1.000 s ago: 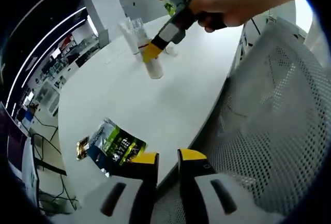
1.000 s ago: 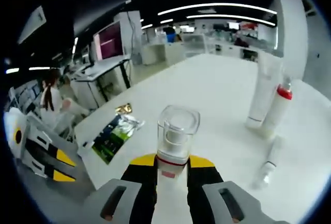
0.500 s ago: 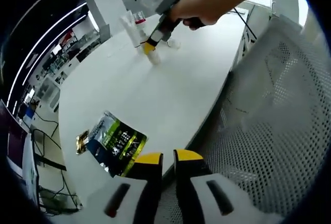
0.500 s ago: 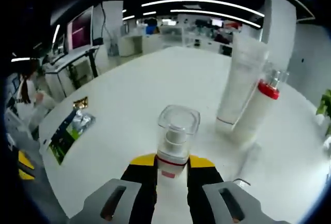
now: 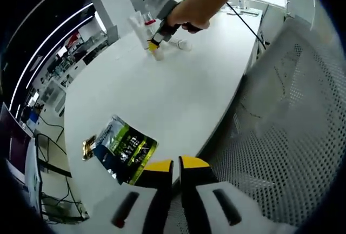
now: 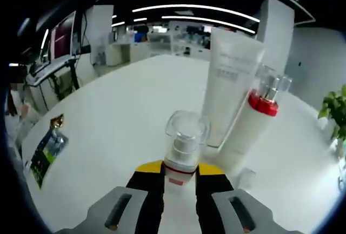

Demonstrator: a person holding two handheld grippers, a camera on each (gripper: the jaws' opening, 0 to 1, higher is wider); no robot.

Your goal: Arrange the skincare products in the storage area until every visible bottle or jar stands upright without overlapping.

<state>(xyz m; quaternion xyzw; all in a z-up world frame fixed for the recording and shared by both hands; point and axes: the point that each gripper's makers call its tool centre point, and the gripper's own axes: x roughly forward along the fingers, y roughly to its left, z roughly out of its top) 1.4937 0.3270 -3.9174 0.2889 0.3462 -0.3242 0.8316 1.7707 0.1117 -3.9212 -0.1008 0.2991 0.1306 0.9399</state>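
Note:
My right gripper (image 6: pixel 179 170) is shut on a small white pump bottle (image 6: pixel 185 146) with a clear cap, held upright just over the white table (image 6: pixel 124 104). Close behind it stand a tall white tube (image 6: pixel 230 80) and a white bottle with a red collar (image 6: pixel 253 123), side by side. In the left gripper view a hand holds that right gripper (image 5: pixel 158 40) with the small bottle (image 5: pixel 157 55) beside the tube (image 5: pixel 139 27); another small bottle (image 5: pixel 182 44) lies on the table there. My left gripper (image 5: pixel 177 165) hangs at the table's near edge, jaws together with nothing between them.
A green and black sachet (image 5: pixel 125 150) (image 6: pixel 45 153) and a small gold packet (image 5: pixel 87 148) (image 6: pixel 56 121) lie near the table's edge. A white mesh chair (image 5: pixel 281 115) stands beside the table. A plant (image 6: pixel 336 112) sits at the far right.
My right gripper has carried the small bottle closer to the tube and the red-collared bottle. The left jaws have narrowed to shut.

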